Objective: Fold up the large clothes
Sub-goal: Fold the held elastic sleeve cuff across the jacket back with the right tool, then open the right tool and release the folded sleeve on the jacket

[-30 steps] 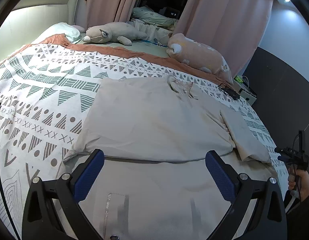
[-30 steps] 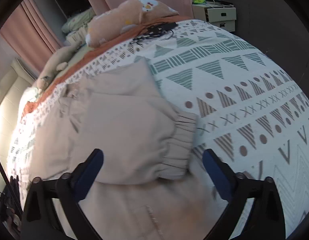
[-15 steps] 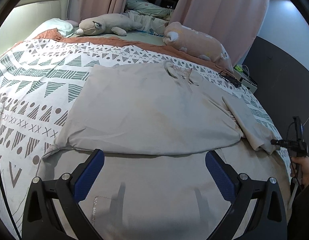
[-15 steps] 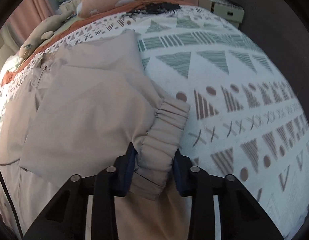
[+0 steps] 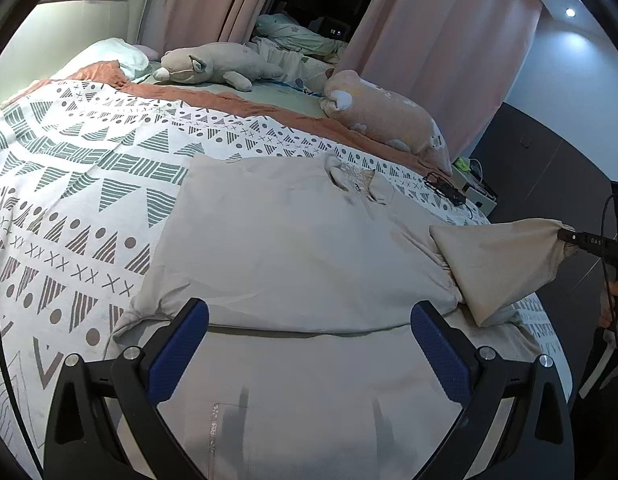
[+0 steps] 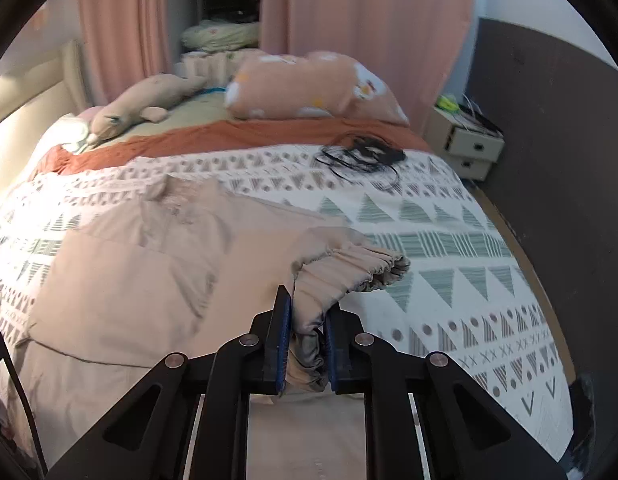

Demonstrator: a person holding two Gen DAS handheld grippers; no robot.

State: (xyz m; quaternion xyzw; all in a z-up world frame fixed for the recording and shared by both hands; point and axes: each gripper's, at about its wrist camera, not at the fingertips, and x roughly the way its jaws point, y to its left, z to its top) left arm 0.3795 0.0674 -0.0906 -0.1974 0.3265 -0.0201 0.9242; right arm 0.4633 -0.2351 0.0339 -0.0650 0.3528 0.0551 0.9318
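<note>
1. Left wrist view, holdings. Your left tongs (image 5: 309, 354) stand wide apart, holding nothing, over the near hem of the beige jacket (image 5: 293, 248), which lies flat on the patterned bed (image 5: 81, 184). The body is already doubled: a fold edge runs from 9 to 3 o'clock just beyond the pads.

2. Left wrist view, orientation. The collar (image 5: 355, 182) points to 12 o'clock, toward the plush toys (image 5: 213, 66); the hem lies at 6. The long axis runs 12 to 6.

3. Left wrist view, sleeve. At 3 o'clock the sleeve (image 5: 497, 264) is raised off the bed in a tent, its tip pinched by your right tongs (image 5: 565, 238).

4. Right wrist view, holdings. Your right tongs (image 6: 307, 344) are clamped on the sleeve's elastic cuff (image 6: 357, 268), which bunches out toward 1 o'clock. The jacket body lies from 9 to 11 o'clock.

5. Risks, by judgement.
   - The grip sits on gathered, slippery cuff fabric; a quick swing toward 9 o'clock could pull it out of the pads.
   - Lifting high may drag the shoulder and disturb the existing fold, since nothing pins the body.
   - The sleeve could land twisted or overhang the edge, leaving a lumpy stack.
   - The black cable (image 6: 361, 156) at 12 o'clock lies well apart; snagging looks unlikely.
</note>
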